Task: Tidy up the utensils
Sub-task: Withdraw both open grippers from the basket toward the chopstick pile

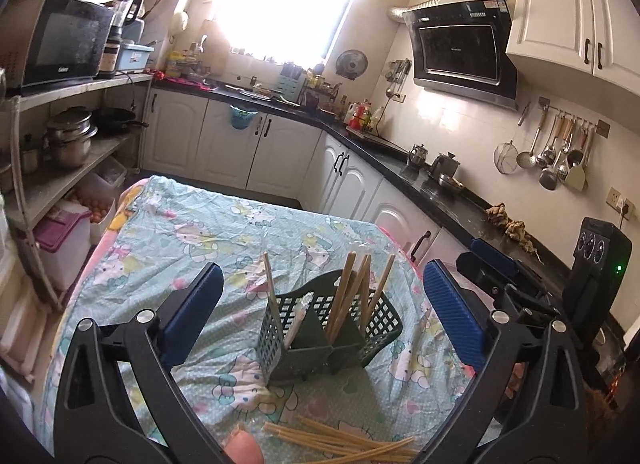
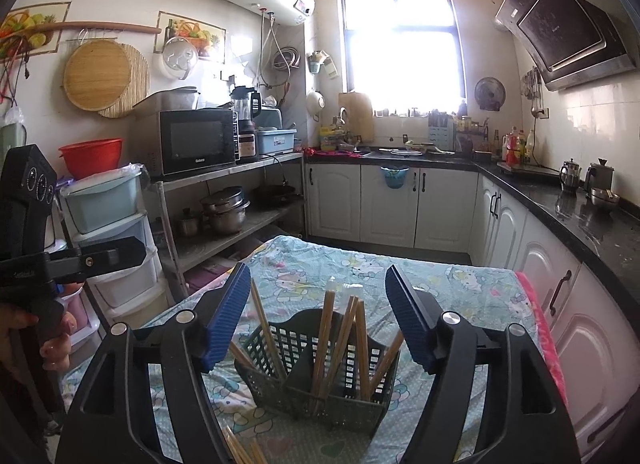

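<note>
A dark green slotted utensil caddy (image 1: 328, 336) stands on the table with several wooden chopsticks (image 1: 352, 292) leaning upright in its compartments. My left gripper (image 1: 322, 296) is wide open just before it, nothing between its blue pads. More loose chopsticks (image 1: 344, 440) lie on the cloth at the near edge, by a fingertip. In the right wrist view the same caddy (image 2: 320, 376) sits below my right gripper (image 2: 318, 316), which is open and holds nothing. Its left pad is close beside one leaning chopstick (image 2: 264, 324). A few loose chopsticks (image 2: 244, 450) lie near.
A cartoon-print cloth (image 1: 208, 232) covers the table. The other gripper (image 1: 504, 276) hangs at the right in the left wrist view. A black counter (image 1: 460, 200) with kettles runs along the right wall; shelves (image 2: 236, 200) with pots and a microwave stand left.
</note>
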Available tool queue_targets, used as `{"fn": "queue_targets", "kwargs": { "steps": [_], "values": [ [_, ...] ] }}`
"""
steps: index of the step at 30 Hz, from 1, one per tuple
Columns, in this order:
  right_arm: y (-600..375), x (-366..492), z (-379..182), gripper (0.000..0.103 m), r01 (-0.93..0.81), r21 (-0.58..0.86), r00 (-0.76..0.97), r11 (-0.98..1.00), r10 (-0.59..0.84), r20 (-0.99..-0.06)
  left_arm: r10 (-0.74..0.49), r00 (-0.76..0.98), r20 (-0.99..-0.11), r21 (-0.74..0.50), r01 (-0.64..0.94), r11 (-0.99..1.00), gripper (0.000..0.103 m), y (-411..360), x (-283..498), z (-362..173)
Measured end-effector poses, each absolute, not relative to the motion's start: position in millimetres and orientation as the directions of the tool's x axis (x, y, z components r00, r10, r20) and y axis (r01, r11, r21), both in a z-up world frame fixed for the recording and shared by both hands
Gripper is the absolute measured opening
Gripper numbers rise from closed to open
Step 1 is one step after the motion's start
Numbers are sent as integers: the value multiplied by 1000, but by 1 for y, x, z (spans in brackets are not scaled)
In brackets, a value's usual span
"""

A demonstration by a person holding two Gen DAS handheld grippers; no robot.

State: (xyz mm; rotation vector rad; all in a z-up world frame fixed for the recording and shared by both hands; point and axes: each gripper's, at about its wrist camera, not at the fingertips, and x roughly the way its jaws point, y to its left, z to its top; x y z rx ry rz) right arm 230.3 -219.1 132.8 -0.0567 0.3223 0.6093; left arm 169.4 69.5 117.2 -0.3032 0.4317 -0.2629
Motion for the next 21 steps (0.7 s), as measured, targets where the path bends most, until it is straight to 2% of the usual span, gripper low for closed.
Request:
{"fn": "queue_targets", "kwargs": {
  "steps": [11,21],
  "values": [
    [-221,209,128,71,-587,17,763,809,561,-321,-313,873,-373,-369,169,914,92,75,151,105],
    [-218,196,112,71,-607,7,739,795,567,-365,-302,856,-419,-382,136,914,92,78,142,82]
  ]
}}
